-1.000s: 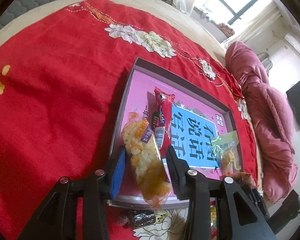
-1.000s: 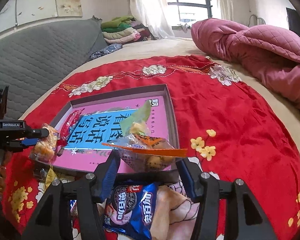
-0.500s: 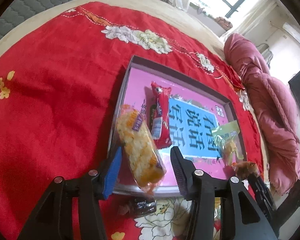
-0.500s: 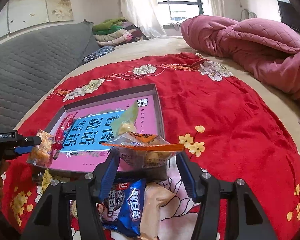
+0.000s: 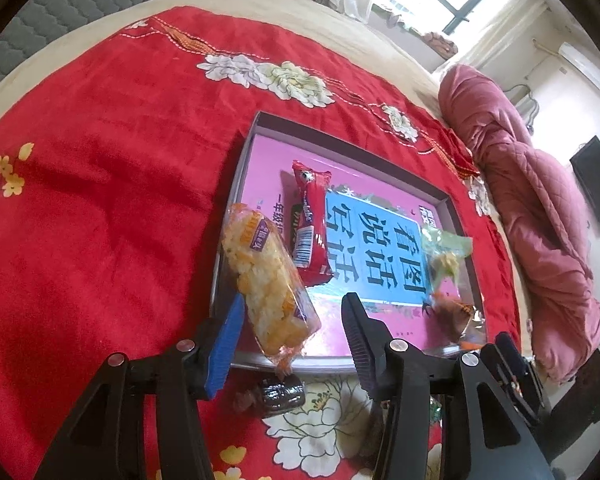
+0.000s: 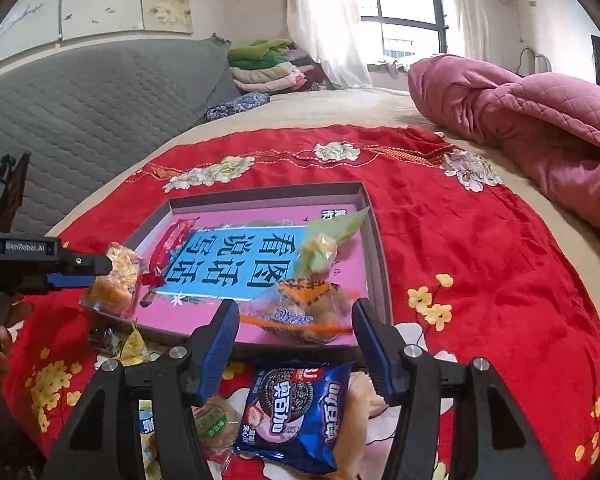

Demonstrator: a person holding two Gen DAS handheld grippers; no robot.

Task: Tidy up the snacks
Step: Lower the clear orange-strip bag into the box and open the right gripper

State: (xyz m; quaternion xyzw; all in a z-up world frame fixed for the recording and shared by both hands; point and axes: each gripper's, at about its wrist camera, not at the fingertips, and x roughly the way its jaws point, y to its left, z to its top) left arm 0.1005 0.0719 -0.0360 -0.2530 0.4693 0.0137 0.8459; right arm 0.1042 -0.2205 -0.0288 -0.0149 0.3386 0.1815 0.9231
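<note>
From the left wrist, the left gripper [image 5: 292, 316] stood spread, its pads clear of the yellow snack packet [image 5: 266, 280] lying lengthwise between them on the tray's [image 5: 440, 196] near edge.

From the right wrist, the right gripper [image 6: 294, 326] stood spread around the orange-striped packet [image 6: 300, 312], which rested inside the tray's [image 6: 374, 240] near corner, long axis crosswise.

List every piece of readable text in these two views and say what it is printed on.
"看图说话写话": blue panel of the pink book in the tray.
"奥利奥": blue cookie packet; the characters run vertically and are partly creased.
"GenRobot.AI": side of the left tongs.
Red snack bar: lettering and barcode digits too blurred.
Rice cracker pack: purple label unreadable.
</note>
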